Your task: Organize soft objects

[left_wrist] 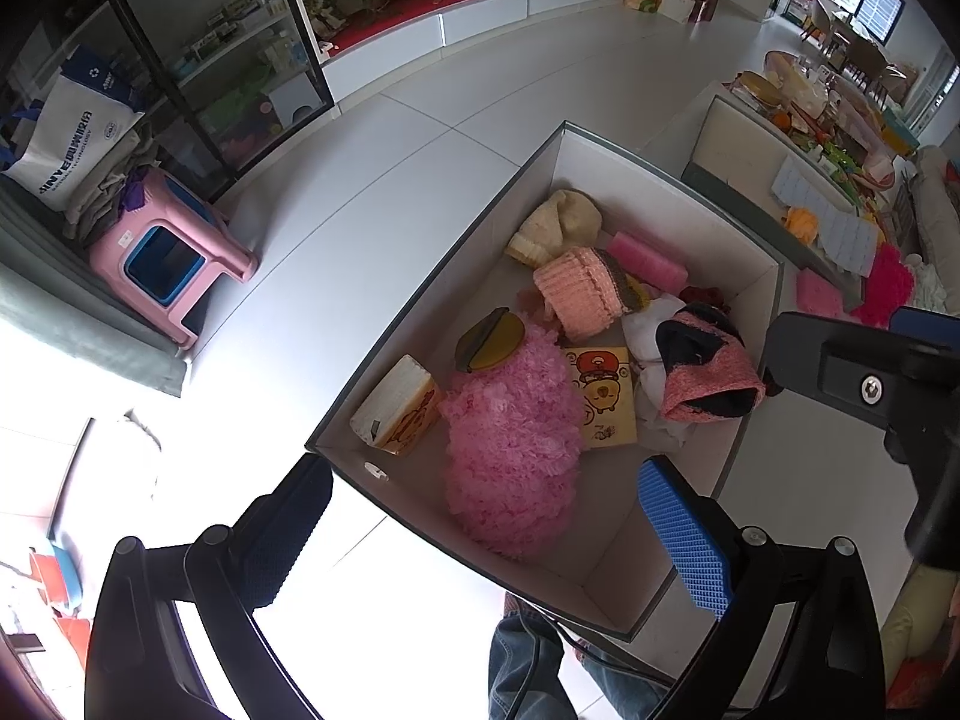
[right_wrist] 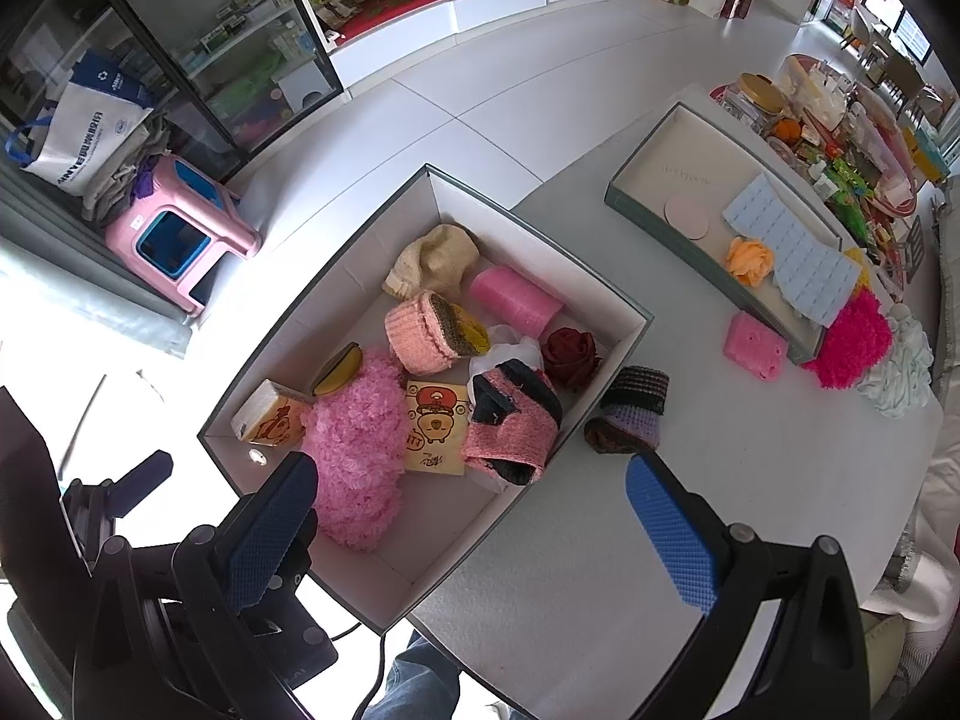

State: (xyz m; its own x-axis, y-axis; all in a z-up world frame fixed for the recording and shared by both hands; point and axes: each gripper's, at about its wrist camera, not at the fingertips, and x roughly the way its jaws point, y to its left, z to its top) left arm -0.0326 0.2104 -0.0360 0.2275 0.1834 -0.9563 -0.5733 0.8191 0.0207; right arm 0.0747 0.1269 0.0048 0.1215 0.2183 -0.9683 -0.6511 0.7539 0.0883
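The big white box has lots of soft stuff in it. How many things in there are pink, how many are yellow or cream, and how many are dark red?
Inside the big white cardboard box, by main colour:
Pink: 4 (fluffy duster, foam roll, ribbed knit, pink-and-black knit)
Yellow or cream: 4 (cream knit hat, cartoon tissue pack, cartoon card, yellow half-round sponge)
Dark red: 1 (fabric rose)
Total: 9

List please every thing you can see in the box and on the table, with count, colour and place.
box: 1, white inside, table edge
fluffy item: 1, pink, in box, near end
knitted sock: 1, pink and black, in box
fabric rose: 1, dark red, in box
sponge: 1, pink, on table
striped sock: 1, purple and dark, beside box
left gripper: 1, open
right gripper: 1, open, blue fingers
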